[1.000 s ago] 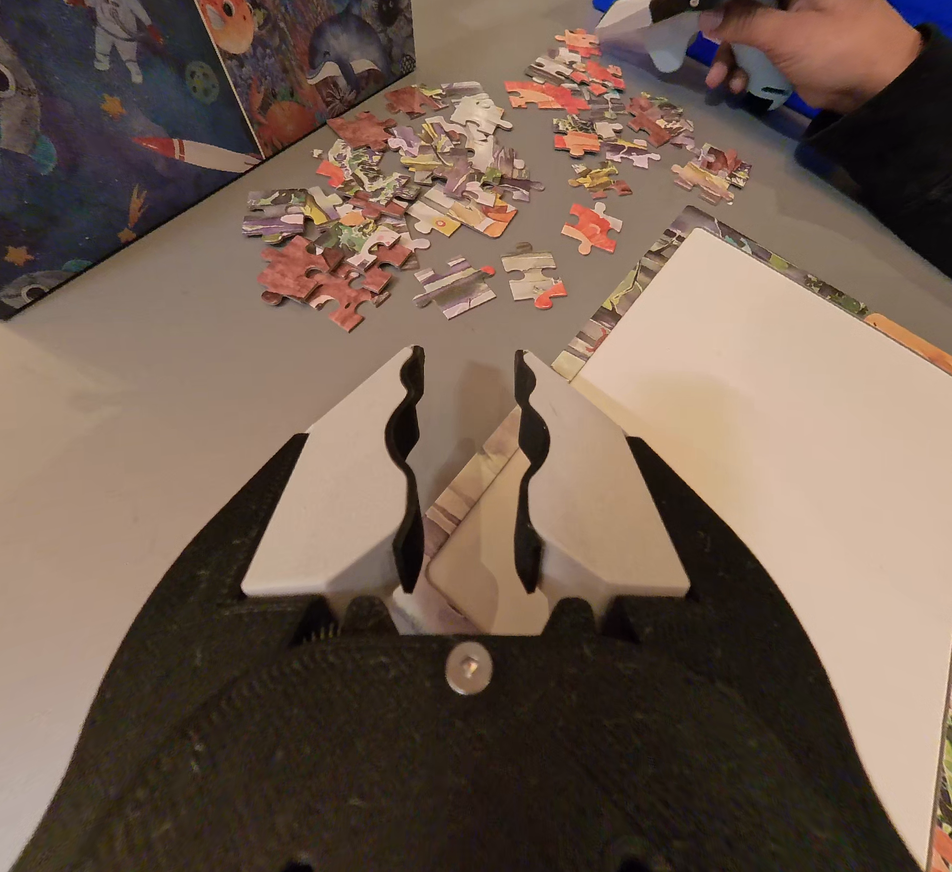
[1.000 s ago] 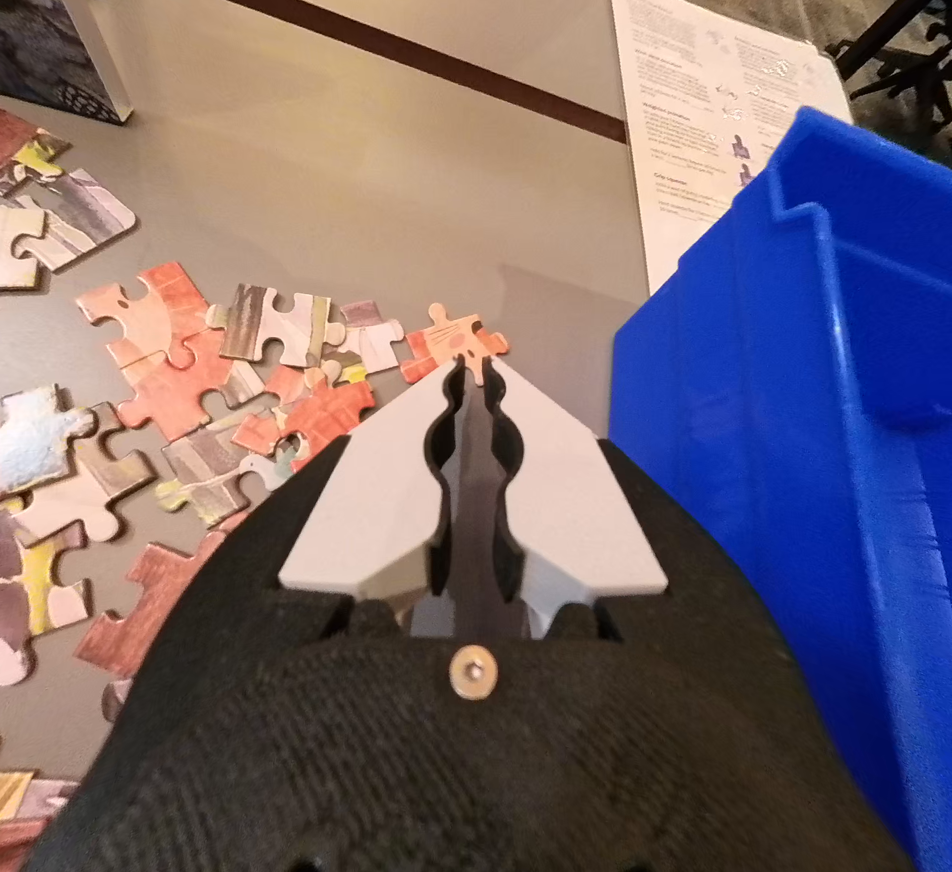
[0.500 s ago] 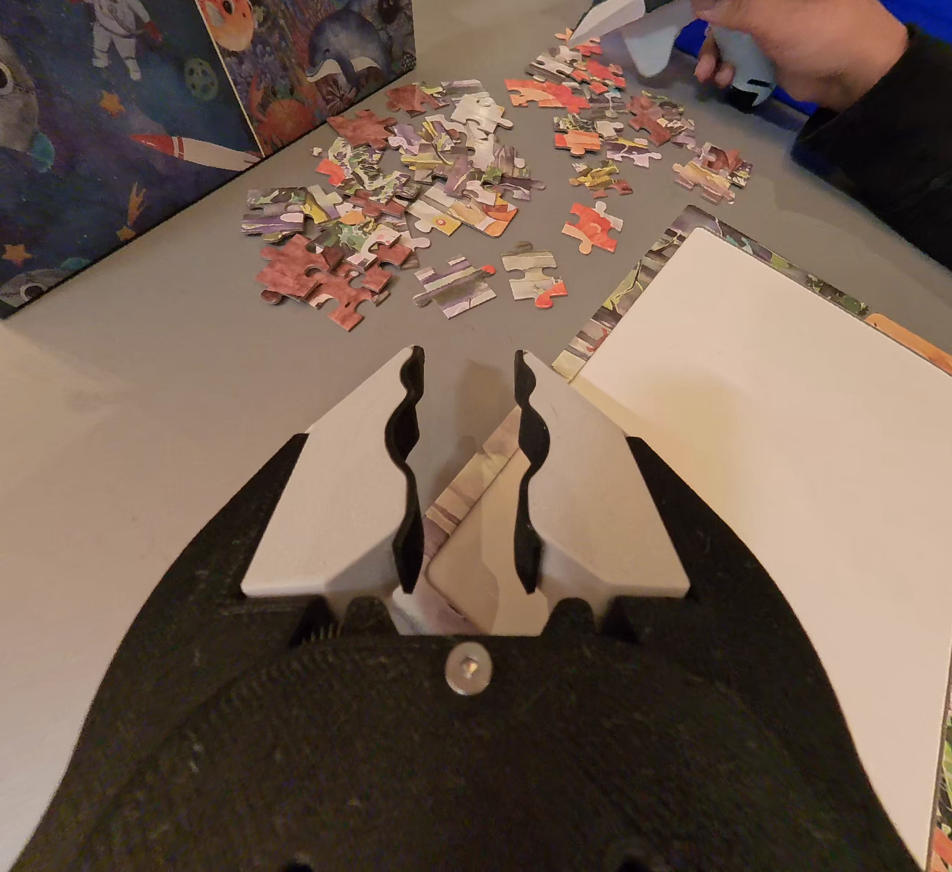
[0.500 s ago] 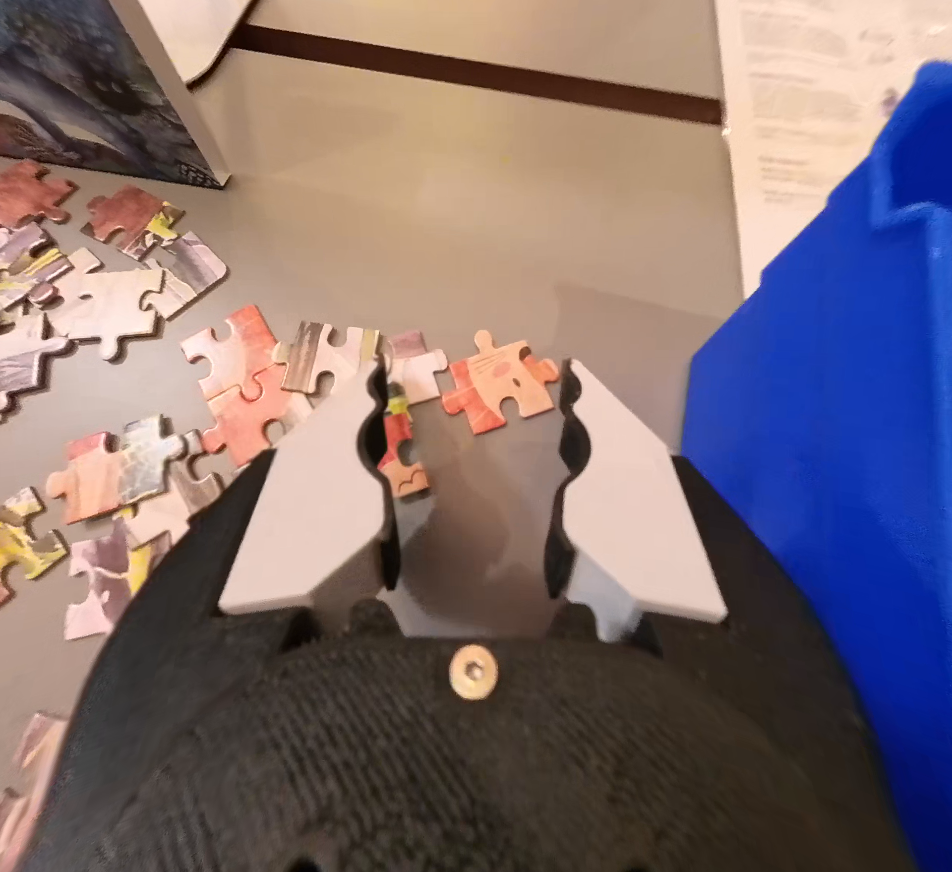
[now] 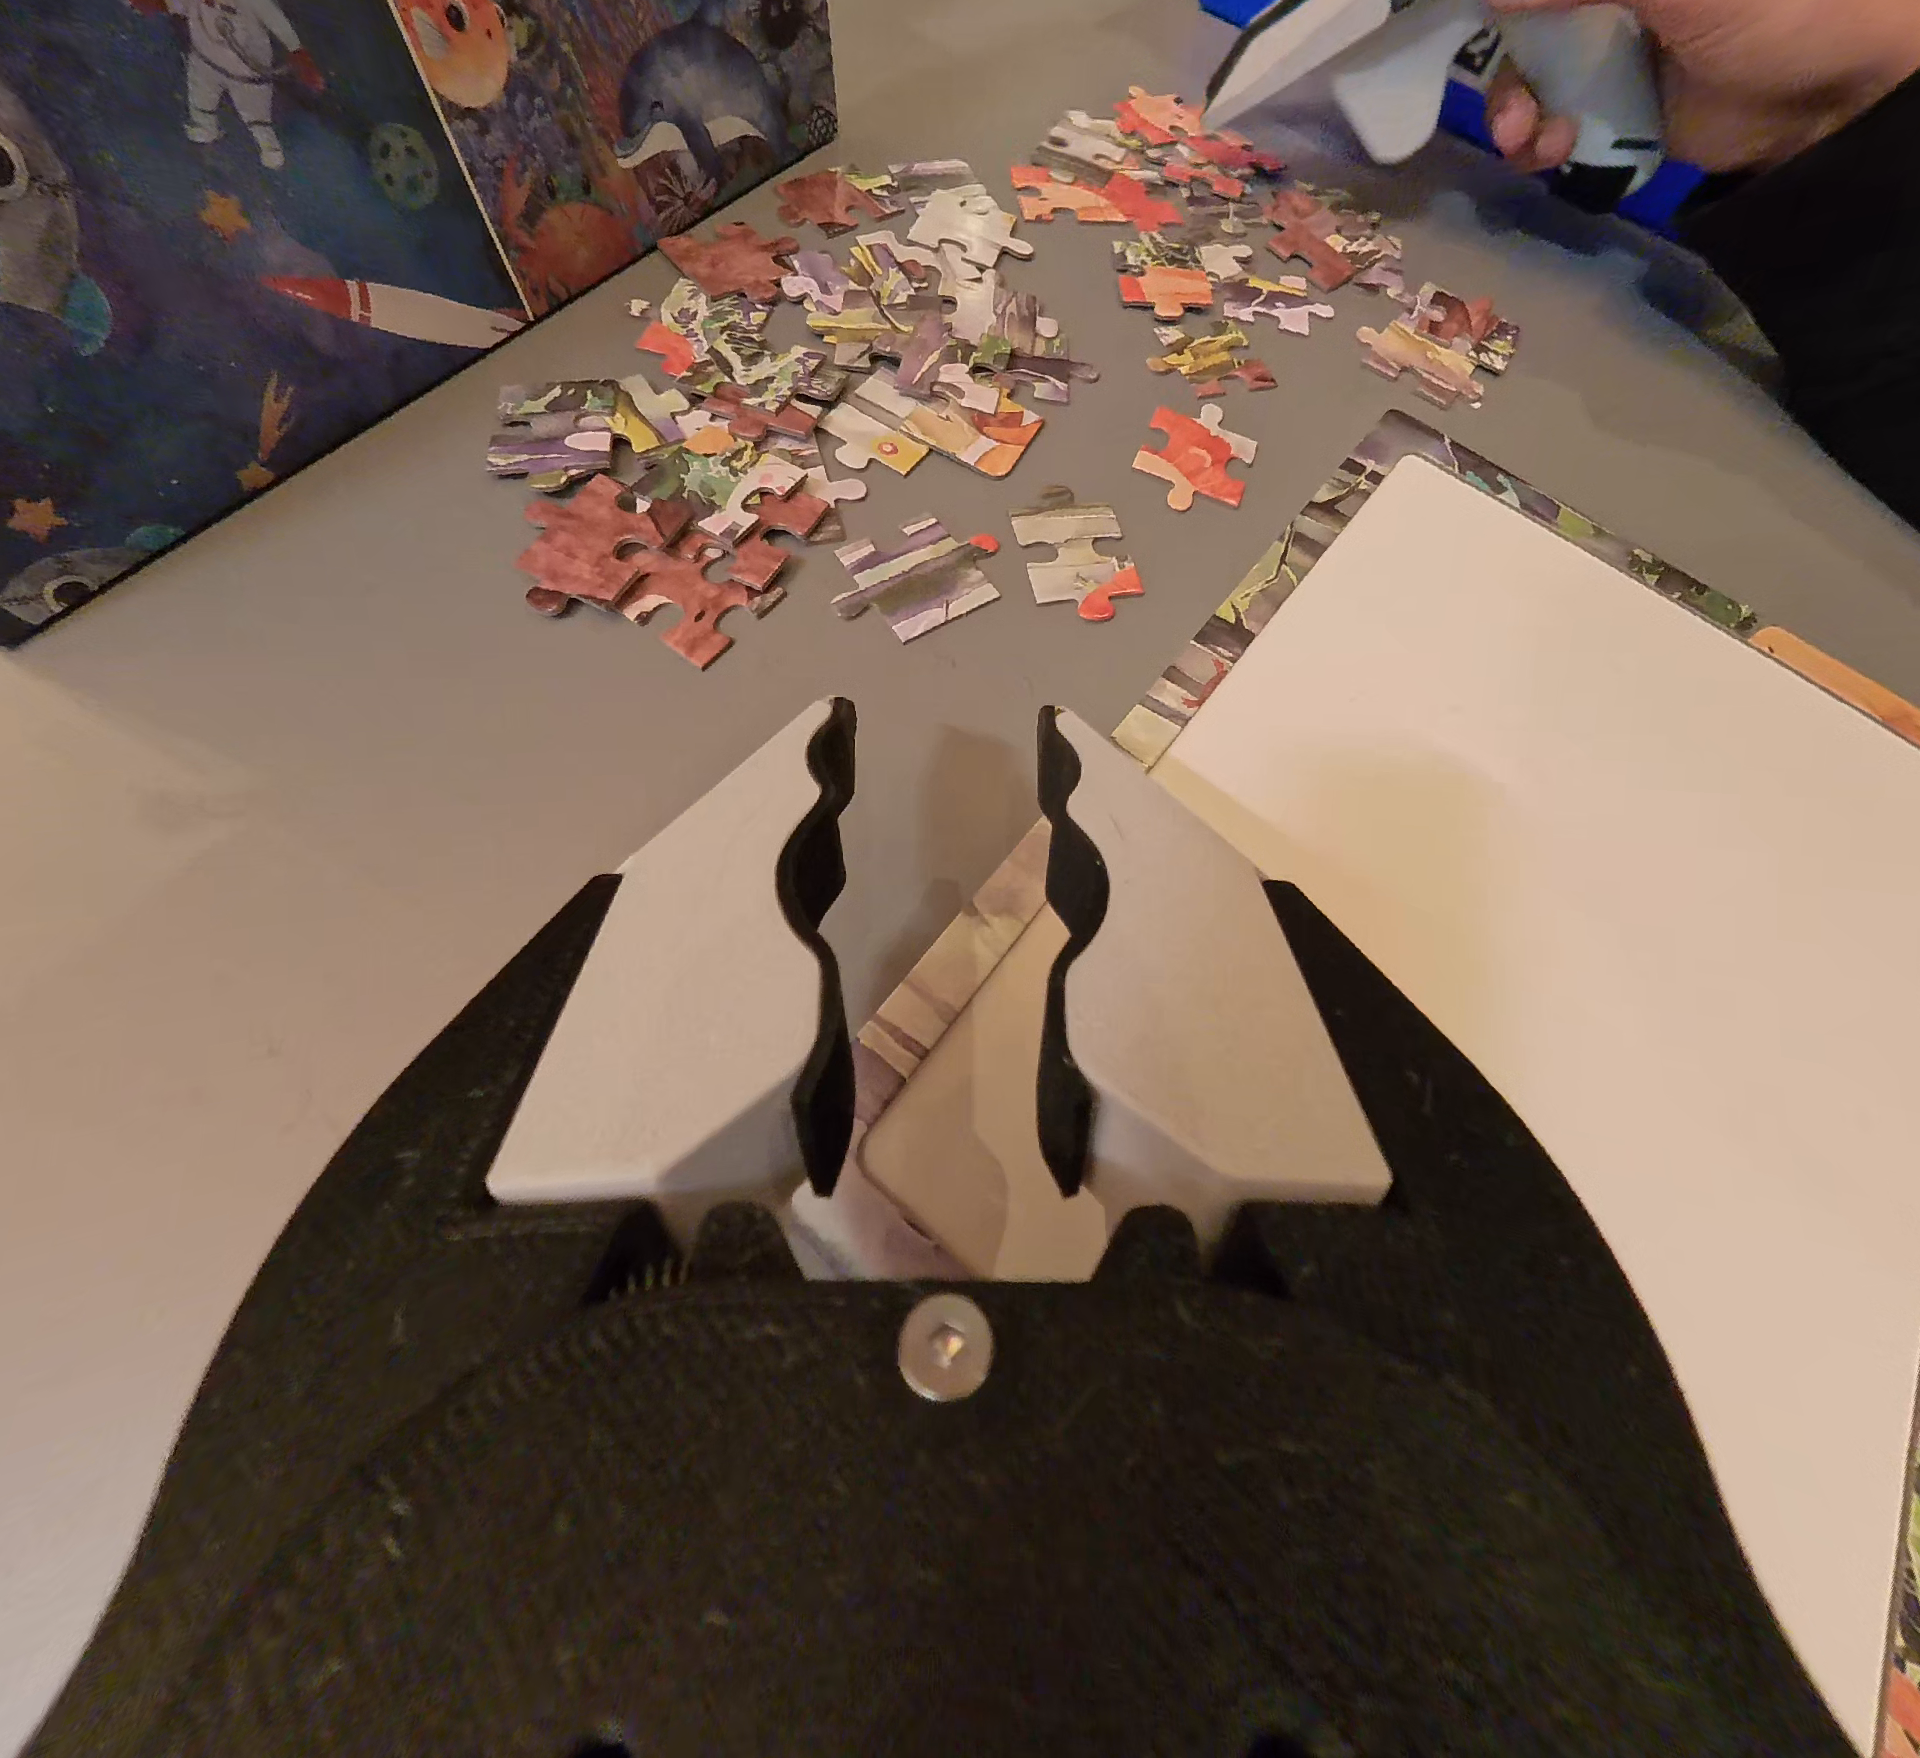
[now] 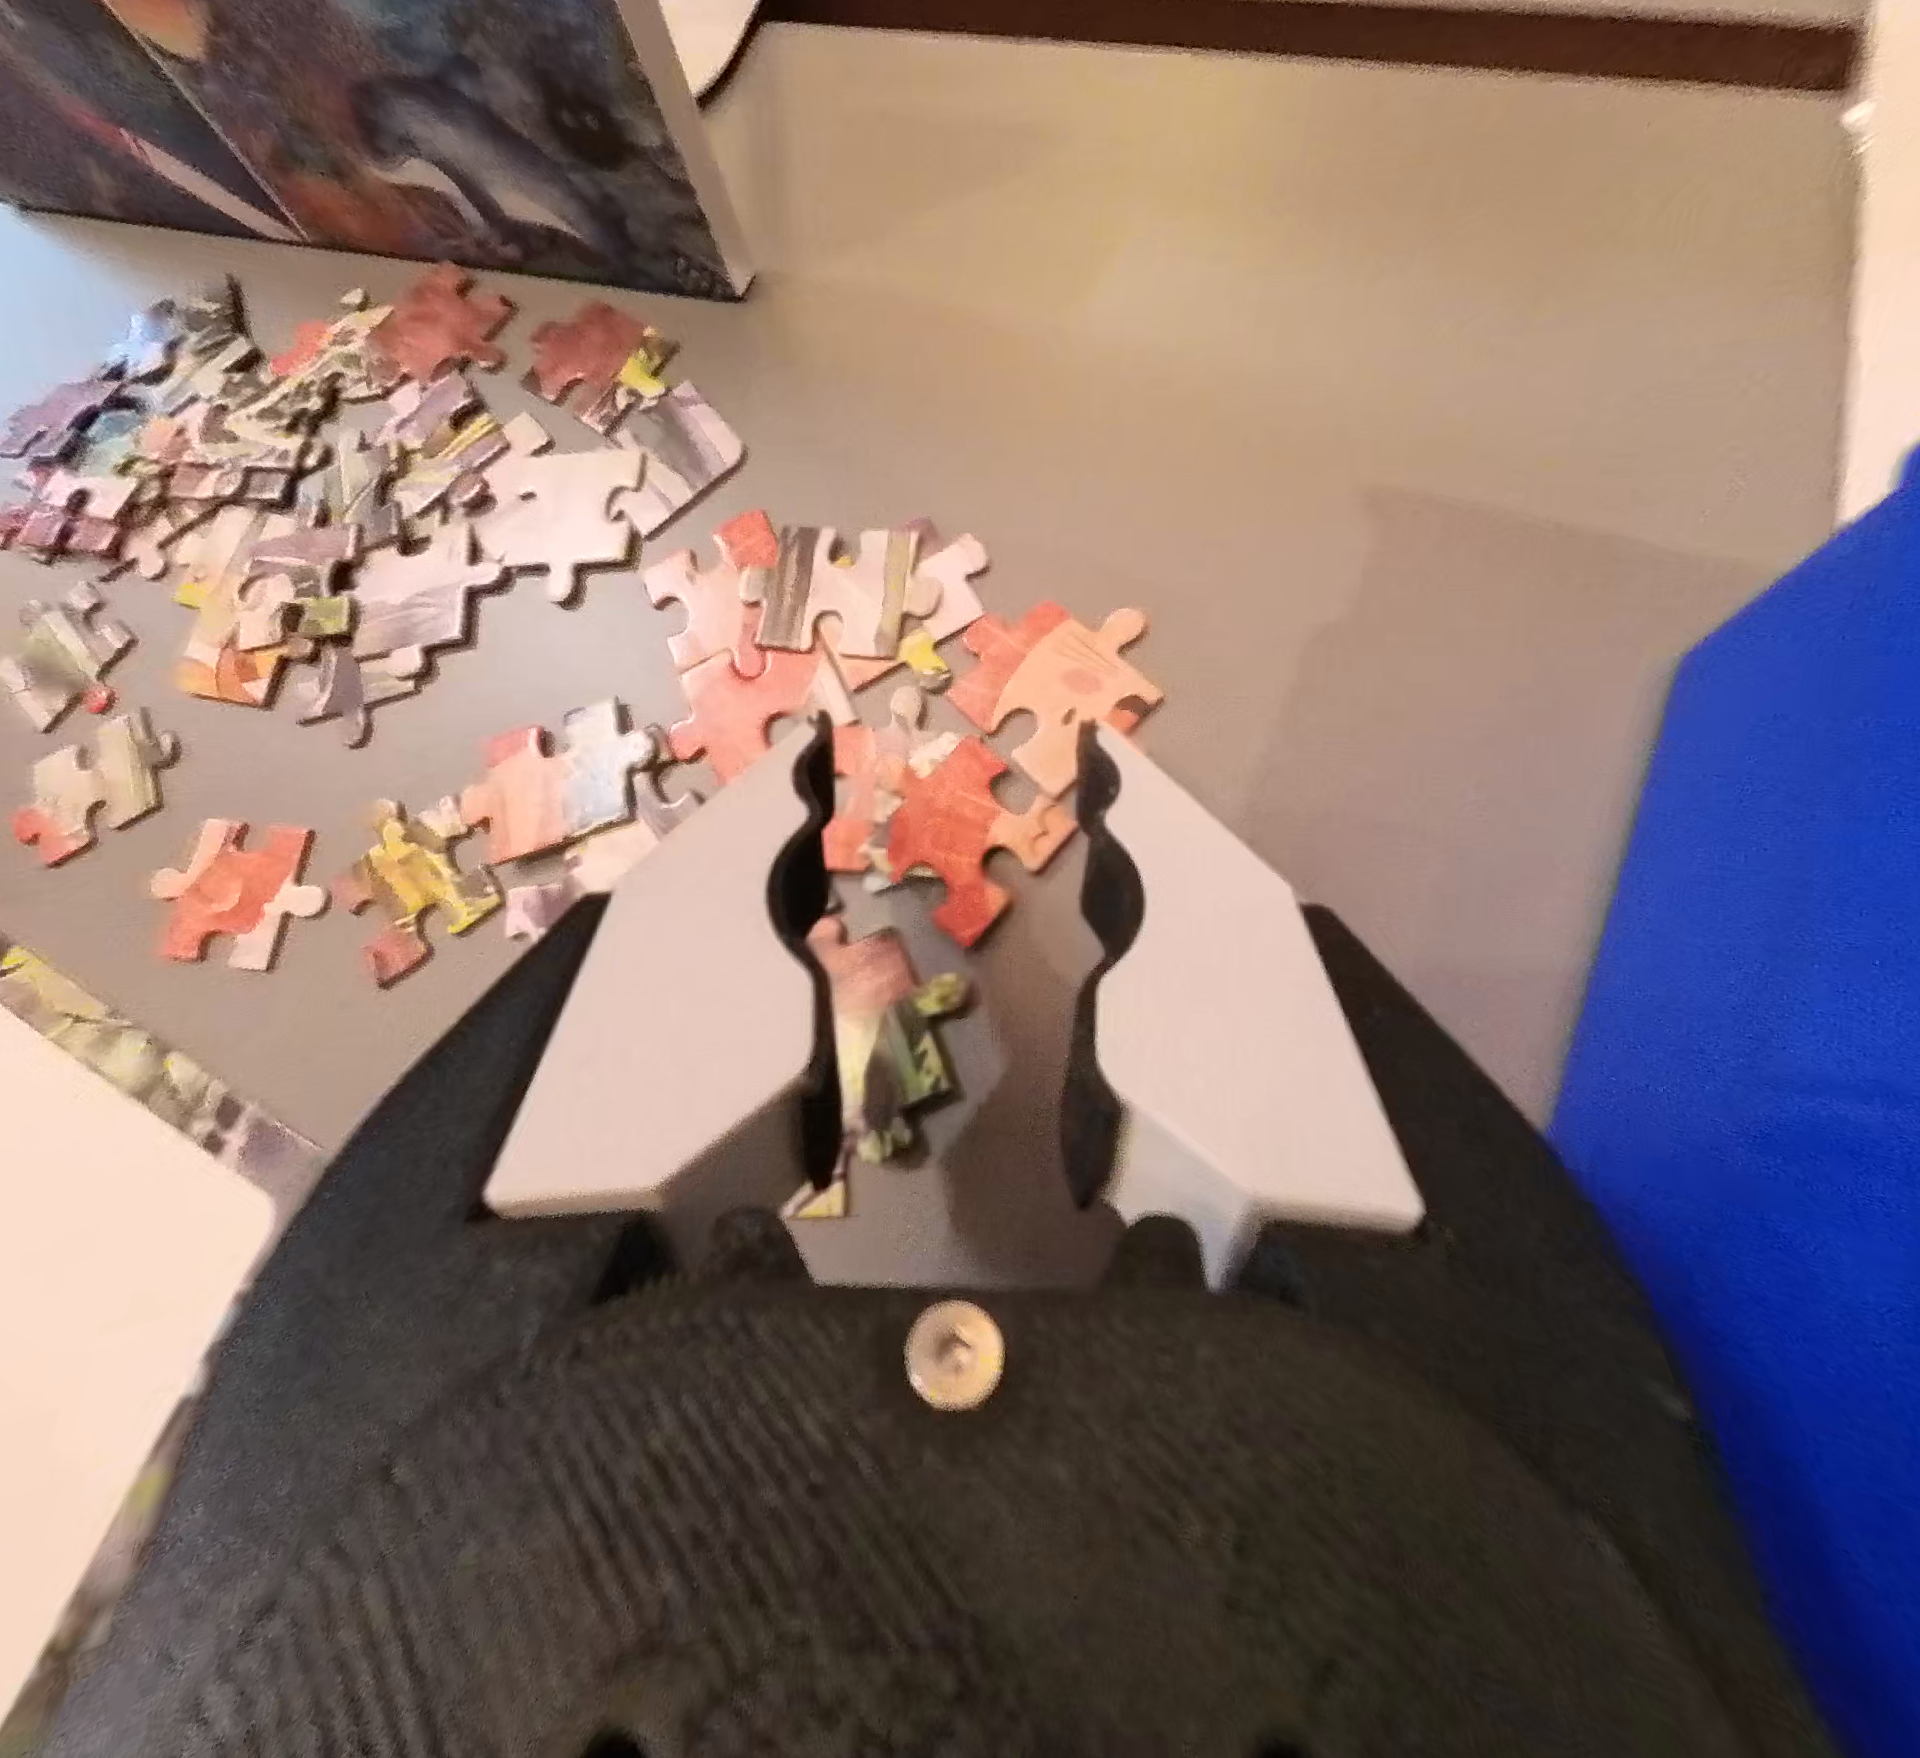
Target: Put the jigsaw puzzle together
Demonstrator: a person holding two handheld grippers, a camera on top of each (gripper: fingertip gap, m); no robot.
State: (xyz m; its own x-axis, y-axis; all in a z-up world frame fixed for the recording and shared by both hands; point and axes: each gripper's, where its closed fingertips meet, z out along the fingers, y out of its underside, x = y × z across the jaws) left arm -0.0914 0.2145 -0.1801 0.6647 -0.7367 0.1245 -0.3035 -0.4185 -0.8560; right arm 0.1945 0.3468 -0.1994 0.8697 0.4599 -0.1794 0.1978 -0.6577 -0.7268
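Your right gripper (image 6: 951, 752) is hanging over the far edge of the loose puzzle pieces (image 5: 914, 378), jaws spread apart with nothing in them. A red piece (image 6: 951, 830) sits right between the tips, touching its neighbours, so I'd come down straight and pinch just that one by its edges or you'll drag the orange piece (image 6: 1055, 680) beside it along. The right wrist view is blurry, so I can't tell if pieces overlap there.

Your left gripper (image 5: 945, 742) is also released, empty, parked above the corner of the puzzle tray (image 5: 1558, 825), whose white middle has no pieces in it yet; only the printed border shows.

The grey worktop (image 5: 364, 721) is smooth, so pieces probably slide easily. A picture box (image 5: 312, 150) stands behind the pile, and a blue bin (image 6: 1766, 981) is close on the right, so watch your elbow room.
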